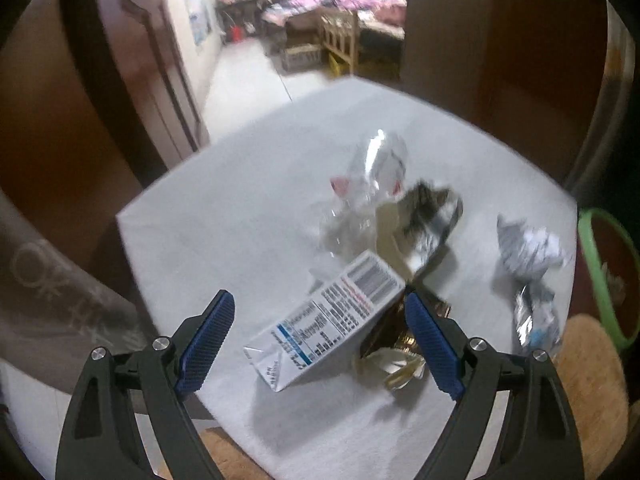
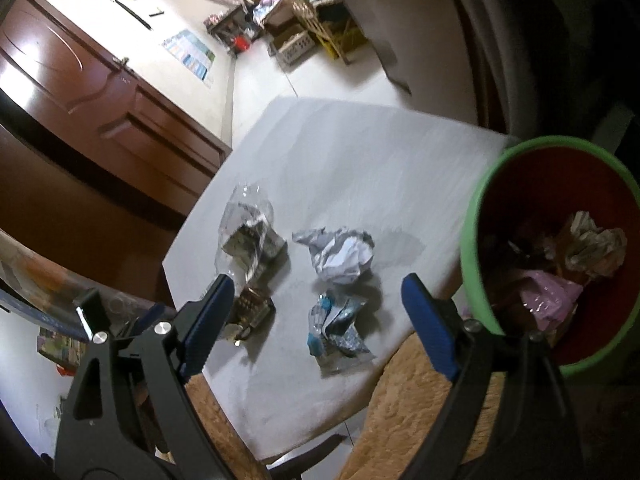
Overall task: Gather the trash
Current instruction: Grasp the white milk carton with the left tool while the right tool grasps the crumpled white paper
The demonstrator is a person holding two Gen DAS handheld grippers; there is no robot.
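While beside table [image 2: 344,168] | bin [image 2: 472,216] holds crumpled paper [image 2: 596,248], pink wrapper [image 2: 548,296]

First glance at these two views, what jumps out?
A cluster of trash on the white table: a flattened carton between the open left tool, with a crumpled paper ball further right. The green-rimmed bin, already holding waste, sits at the table's right edge, beside the open right tool.

The left gripper [image 1: 320,338] and right gripper [image 2: 316,322] look alike: black plastic arms with triangular cut-outs. Each finger wears a ribbed blue pad [image 1: 208,340]. Silver screws [image 2: 162,328] mark the joints.
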